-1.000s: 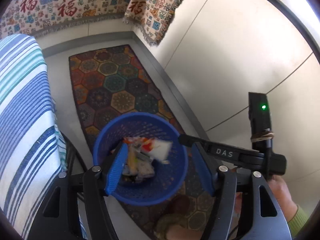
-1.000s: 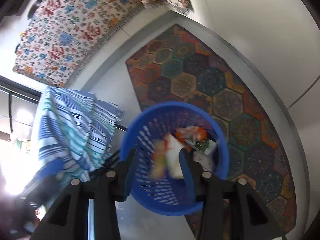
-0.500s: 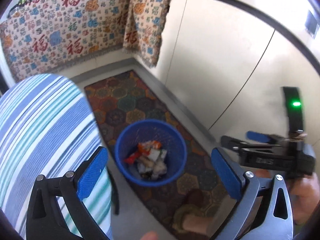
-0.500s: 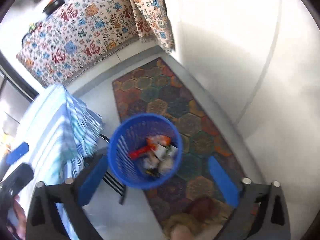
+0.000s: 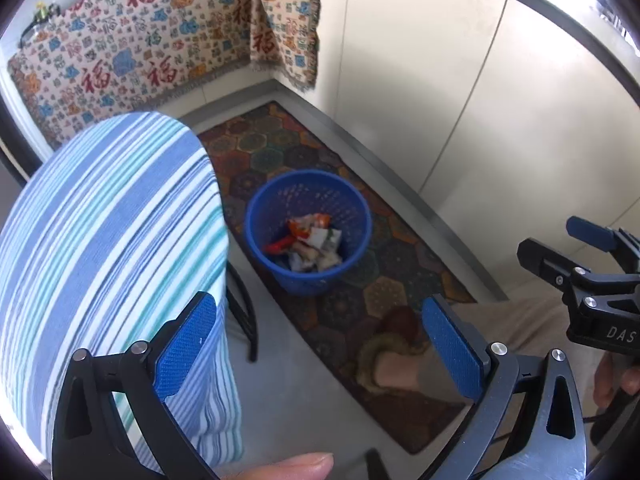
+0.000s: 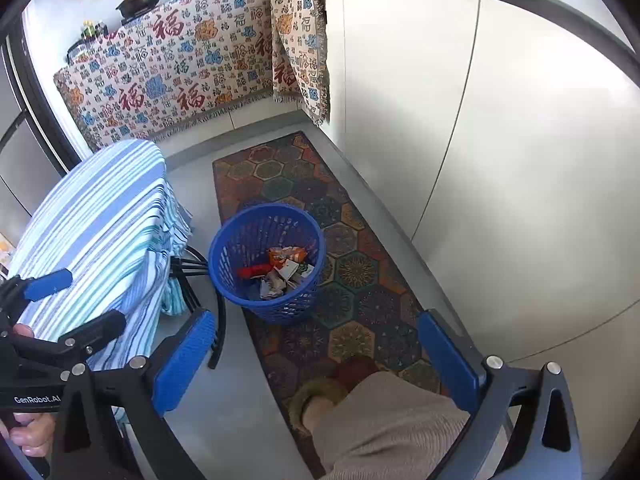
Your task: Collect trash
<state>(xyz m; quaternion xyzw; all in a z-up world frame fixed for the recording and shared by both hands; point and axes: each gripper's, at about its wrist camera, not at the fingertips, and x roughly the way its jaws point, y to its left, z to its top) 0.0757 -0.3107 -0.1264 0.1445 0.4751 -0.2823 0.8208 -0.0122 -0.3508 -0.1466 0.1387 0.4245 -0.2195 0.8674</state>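
Note:
A blue mesh bin stands on the patterned rug, well below both grippers. Inside it lies a heap of crumpled wrappers, orange, red and white. My left gripper hangs high above the floor with its blue pads wide apart and nothing between them. My right gripper is equally wide open and holds nothing. Each gripper shows in the other's view: the right one at the right edge, the left one at the left edge.
A table under a blue striped cloth stands left of the bin on dark metal legs. The hexagon rug runs along white cabinet doors. A person's slippered foot and trouser leg rest on the rug.
Both grippers opened wide and let wrappers fall into the bin. Both then rose and drew back, so the bin now looks small and far below.

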